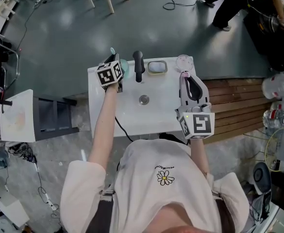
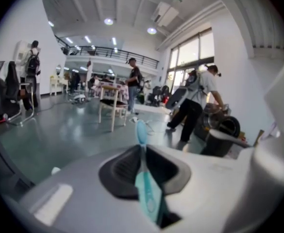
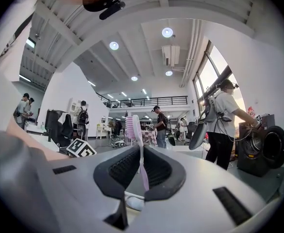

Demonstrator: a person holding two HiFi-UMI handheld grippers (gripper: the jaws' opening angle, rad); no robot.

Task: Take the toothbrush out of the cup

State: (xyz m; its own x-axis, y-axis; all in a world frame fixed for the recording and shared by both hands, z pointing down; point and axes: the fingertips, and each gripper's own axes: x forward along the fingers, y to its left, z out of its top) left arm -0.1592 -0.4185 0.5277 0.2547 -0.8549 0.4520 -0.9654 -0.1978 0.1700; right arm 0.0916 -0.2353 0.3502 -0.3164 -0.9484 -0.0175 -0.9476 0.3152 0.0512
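Observation:
A teal toothbrush (image 2: 146,188) lies lengthwise between the jaws of my left gripper (image 2: 142,149), which is shut on its handle. The brush head (image 2: 141,132) sticks out beyond the tips. In the head view the left gripper (image 1: 117,64) is at the sink's back left corner, over a teal cup (image 1: 125,67) that it partly hides. My right gripper (image 3: 141,152) is shut on a pink toothbrush (image 3: 142,166), bristles up. In the head view the right gripper (image 1: 188,77) is at the sink's right side, just in front of a pale pink cup (image 1: 184,61).
The white sink top (image 1: 122,115) carries a black faucet (image 1: 139,64), a soap dish (image 1: 157,67) and a drain (image 1: 143,99). A wooden slatted surface (image 1: 239,106) adjoins it on the right. People and a chair (image 2: 112,101) stand on the open floor beyond.

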